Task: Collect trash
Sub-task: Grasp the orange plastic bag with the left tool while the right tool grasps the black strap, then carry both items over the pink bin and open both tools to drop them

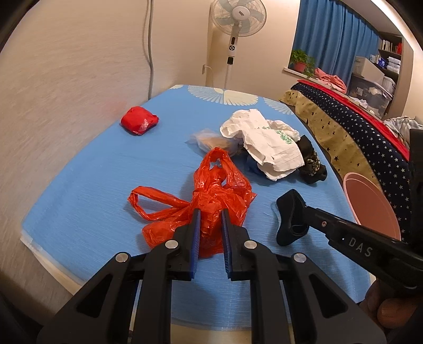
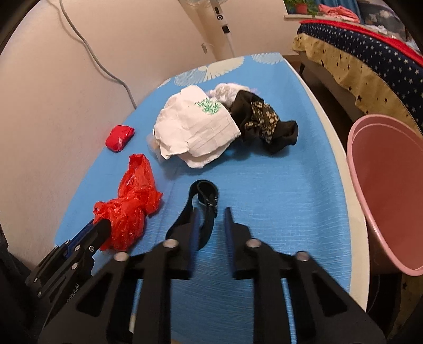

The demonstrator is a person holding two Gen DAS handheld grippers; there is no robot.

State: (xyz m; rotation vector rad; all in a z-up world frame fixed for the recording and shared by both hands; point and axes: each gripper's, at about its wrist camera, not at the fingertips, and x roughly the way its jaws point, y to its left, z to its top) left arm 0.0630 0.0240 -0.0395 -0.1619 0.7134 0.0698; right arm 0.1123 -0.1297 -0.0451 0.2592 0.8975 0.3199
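Grippers and trash on a table covered with a blue cloth [image 2: 277, 211], listed near to far. Left gripper [image 1: 210, 211]: fingers closed on a crumpled red plastic bag [image 1: 211, 190], which bunches between the blue pads and spreads beyond them onto the cloth, one handle loop lying out to the left. Right gripper [image 2: 211, 210]: fingers drawn in on a black strap [image 2: 207, 190], which runs down between them against the left finger; its looped end lies just past the fingertips, and the left wrist view shows it clamped at the tip. A pink basin [image 2: 391, 185] stands off the table's right edge. Mid-table lies a heap of crumpled white paper [image 2: 195, 127] with a green print; a clear bag [image 1: 208, 139] lies on its left side and a black patterned cloth [image 2: 264, 119] touches it on the right. A red wrapped packet [image 2: 120, 137] sits apart near the wall. Behind the table stand a pedestal fan [image 1: 238, 16] and a bed with a star-patterned cover [image 1: 357, 127].
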